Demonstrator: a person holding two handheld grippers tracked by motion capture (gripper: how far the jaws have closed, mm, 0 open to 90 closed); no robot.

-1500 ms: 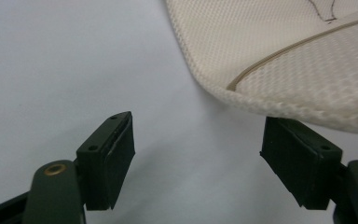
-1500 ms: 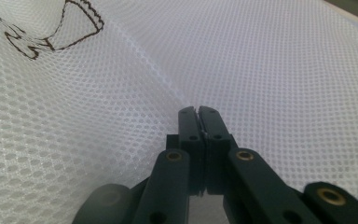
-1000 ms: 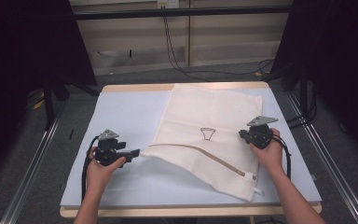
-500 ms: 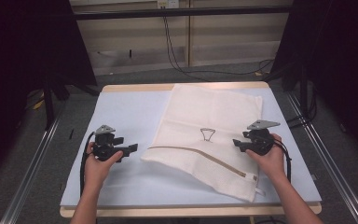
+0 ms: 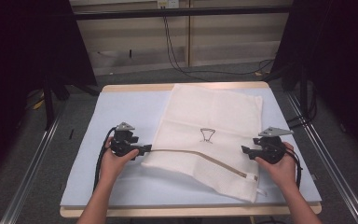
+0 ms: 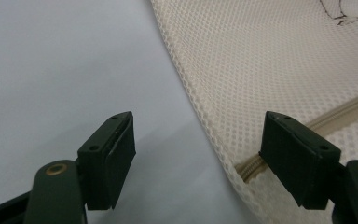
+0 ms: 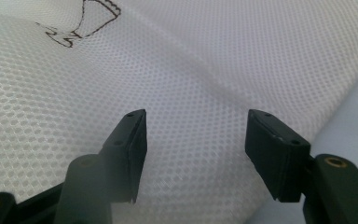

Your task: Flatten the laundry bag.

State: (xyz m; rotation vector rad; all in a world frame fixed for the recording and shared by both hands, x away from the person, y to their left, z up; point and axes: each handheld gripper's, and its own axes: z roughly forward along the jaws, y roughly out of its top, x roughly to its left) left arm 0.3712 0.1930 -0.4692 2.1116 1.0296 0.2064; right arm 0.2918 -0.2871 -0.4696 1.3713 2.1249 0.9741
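A white mesh bag (image 5: 214, 114) lies flat on the pale blue table mat (image 5: 130, 107), with a small hanger mark (image 5: 207, 135) printed on it. A tan zipper (image 5: 200, 156) runs along its near part. My left gripper (image 5: 145, 149) sits at the bag's left corner. In the left gripper view it (image 6: 199, 116) is open, with the mesh edge (image 6: 205, 121) and the zipper end (image 6: 249, 165) between its jaws. My right gripper (image 5: 244, 150) is at the bag's right edge. In the right gripper view it (image 7: 196, 114) is open over the mesh (image 7: 191, 70).
The mat covers a wooden table (image 5: 186, 211). Metal rails (image 5: 32, 163) run along the floor on both sides, and the right one (image 5: 328, 158) passes close to the table. Black cables (image 5: 182, 60) hang and trail behind. Bare mat lies left of the bag.
The left gripper drew back to the left, then returned to the bag's left corner. The right gripper came closer to the near edge. The bag's near-left corner has shifted slightly.
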